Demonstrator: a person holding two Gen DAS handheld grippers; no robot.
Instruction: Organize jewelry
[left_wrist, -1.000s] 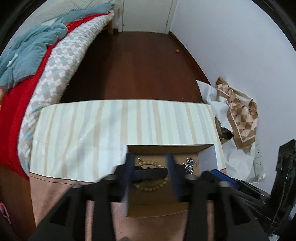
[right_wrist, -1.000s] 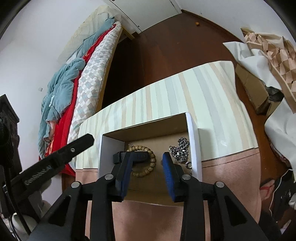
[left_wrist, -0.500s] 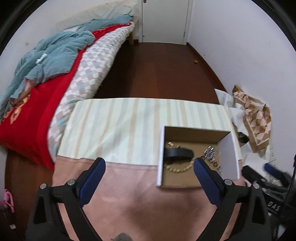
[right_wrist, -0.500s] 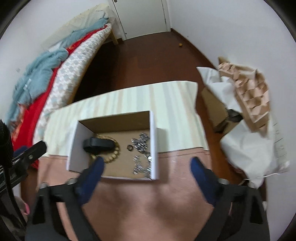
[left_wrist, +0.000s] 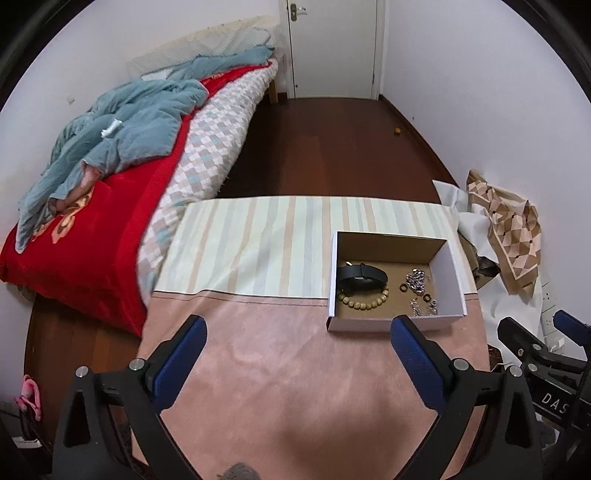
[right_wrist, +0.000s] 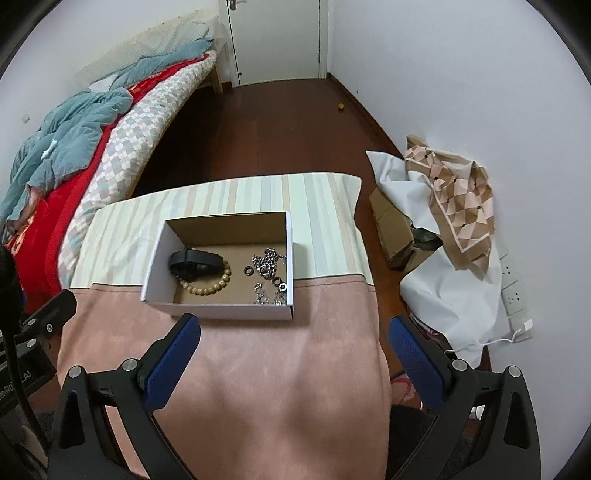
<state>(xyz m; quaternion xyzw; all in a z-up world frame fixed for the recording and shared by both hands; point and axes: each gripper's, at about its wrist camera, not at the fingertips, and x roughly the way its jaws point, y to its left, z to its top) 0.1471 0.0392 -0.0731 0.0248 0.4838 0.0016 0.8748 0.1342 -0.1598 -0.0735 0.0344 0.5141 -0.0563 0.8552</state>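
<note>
The cardboard box (right_wrist: 218, 295) stands on the bench (right_wrist: 258, 369), across the line where striped cloth meets pink cloth. Inside the box lie a black band (right_wrist: 194, 261) touching a wooden bead bracelet (right_wrist: 208, 282), with silver chains (right_wrist: 267, 264) beside them. The left gripper (left_wrist: 297, 336) and the right gripper (right_wrist: 293, 332) both hover before the box, fingers wide apart and holding nothing.

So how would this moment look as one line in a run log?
left gripper: open, empty | right gripper: open, empty | box: black band, bead bracelet, metal chains inside
</note>
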